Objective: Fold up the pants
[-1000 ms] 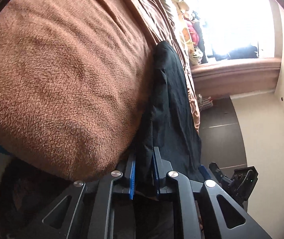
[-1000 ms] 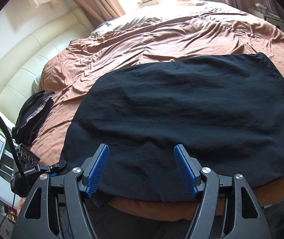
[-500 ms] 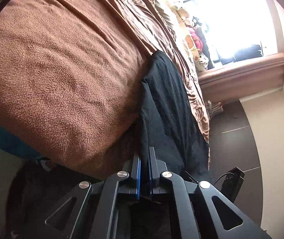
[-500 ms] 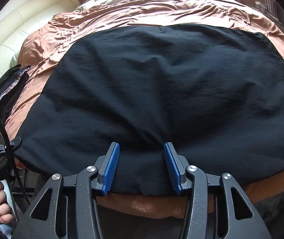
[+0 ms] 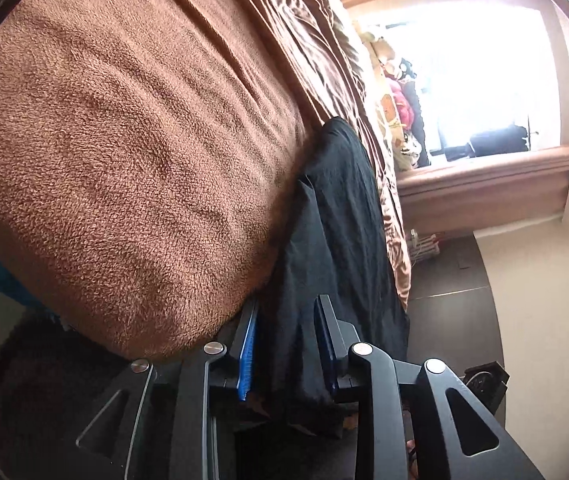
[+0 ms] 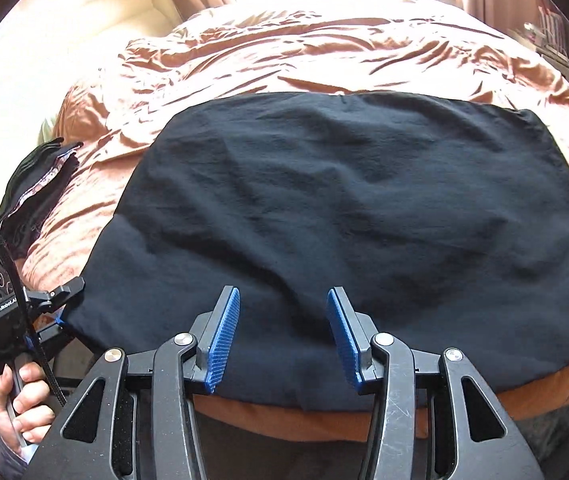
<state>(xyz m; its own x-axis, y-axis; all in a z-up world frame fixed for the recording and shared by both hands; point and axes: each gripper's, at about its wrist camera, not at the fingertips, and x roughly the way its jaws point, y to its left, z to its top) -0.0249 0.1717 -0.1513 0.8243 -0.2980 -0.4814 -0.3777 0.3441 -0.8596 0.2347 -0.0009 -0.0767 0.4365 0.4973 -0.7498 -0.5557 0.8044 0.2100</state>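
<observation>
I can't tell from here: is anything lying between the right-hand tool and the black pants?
Nothing visible. The right gripper hangs with open jaws directly over the near edge of the black pants, which lie flat on the brown bedspread. The dark folded pile sits off to the side.

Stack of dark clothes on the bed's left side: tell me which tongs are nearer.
Left. The left tongs sit just below the stack of dark clothes; the right tongs are at the pants' near edge.

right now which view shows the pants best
The right wrist view: the pants lie spread across the bed, nearly whole, seen from above. The left wrist view shows the pants only edge-on, a dark strip along the bed's side.
</observation>
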